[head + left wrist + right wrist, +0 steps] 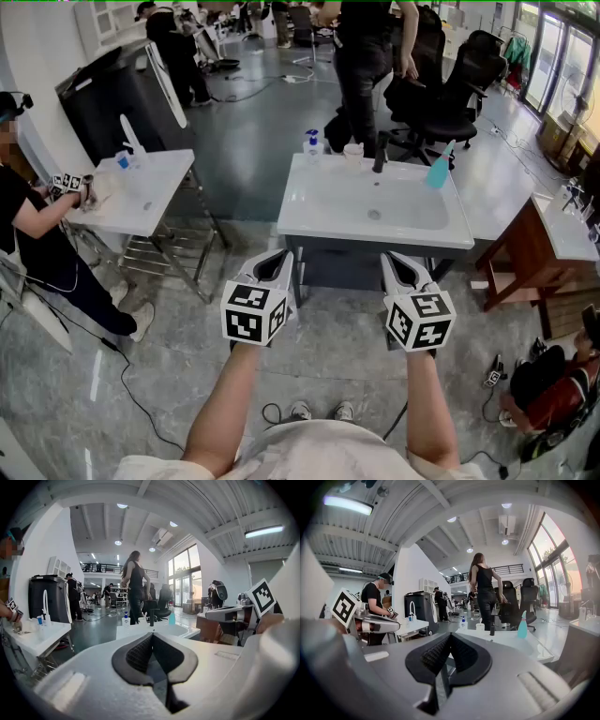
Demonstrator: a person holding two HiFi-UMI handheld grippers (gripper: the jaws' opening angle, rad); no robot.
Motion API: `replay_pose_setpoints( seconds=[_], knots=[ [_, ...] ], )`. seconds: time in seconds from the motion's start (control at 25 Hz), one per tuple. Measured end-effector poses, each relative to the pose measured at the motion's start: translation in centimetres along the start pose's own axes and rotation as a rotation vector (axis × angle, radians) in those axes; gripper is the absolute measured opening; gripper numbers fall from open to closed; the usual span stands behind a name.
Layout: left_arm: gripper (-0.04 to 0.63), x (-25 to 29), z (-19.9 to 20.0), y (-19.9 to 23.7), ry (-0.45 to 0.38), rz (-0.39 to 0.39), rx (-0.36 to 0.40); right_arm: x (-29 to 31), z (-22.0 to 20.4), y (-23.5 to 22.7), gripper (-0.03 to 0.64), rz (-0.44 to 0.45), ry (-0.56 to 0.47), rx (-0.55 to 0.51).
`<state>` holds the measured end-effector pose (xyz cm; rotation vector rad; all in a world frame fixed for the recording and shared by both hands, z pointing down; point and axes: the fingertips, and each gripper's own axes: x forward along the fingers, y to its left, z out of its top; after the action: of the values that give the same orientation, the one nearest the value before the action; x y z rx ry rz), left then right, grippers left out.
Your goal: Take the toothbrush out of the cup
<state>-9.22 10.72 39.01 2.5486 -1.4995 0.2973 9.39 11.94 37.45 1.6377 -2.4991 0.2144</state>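
A small white cup (pixel 353 150) stands on the back rim of the white washbasin (pixel 323 220), beside the black tap (pixel 380 151). In the right gripper view the cup (pixel 480 627) is far off, and a thin pale thing sticks up out of it, too small to tell as the toothbrush. My left gripper (pixel 279 255) and right gripper (pixel 396 258) hover side by side just short of the basin's front edge, both pointing at it. The left gripper (pixel 152 635) has its pads together with nothing between them. So does the right gripper (pixel 451 634).
A blue-capped pump bottle (pixel 312 142) and a teal spray bottle (pixel 439 170) stand on the basin's rim. A person (pixel 366 56) stands behind it, near black office chairs (pixel 450 89). A second washstand (pixel 141 192) with a seated person is left, a wooden table (pixel 525 248) right.
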Motion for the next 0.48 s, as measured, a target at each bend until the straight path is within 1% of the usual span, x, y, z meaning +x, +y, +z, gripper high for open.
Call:
replay_pose_setpoints(
  seconds=[0.2, 0.48],
  knots=[
    [0.003, -1.1, -0.5, 1.2, 0.004, -0.006, -0.003, 0.5, -0.1, 2.0, 0.002, 0.002, -0.001, 0.001],
    [0.003, -2.1, -0.7, 2.7, -0.005, -0.022, -0.002, 0.8, -0.1, 3.7, 0.002, -0.024, -0.004, -0.007]
  ],
)
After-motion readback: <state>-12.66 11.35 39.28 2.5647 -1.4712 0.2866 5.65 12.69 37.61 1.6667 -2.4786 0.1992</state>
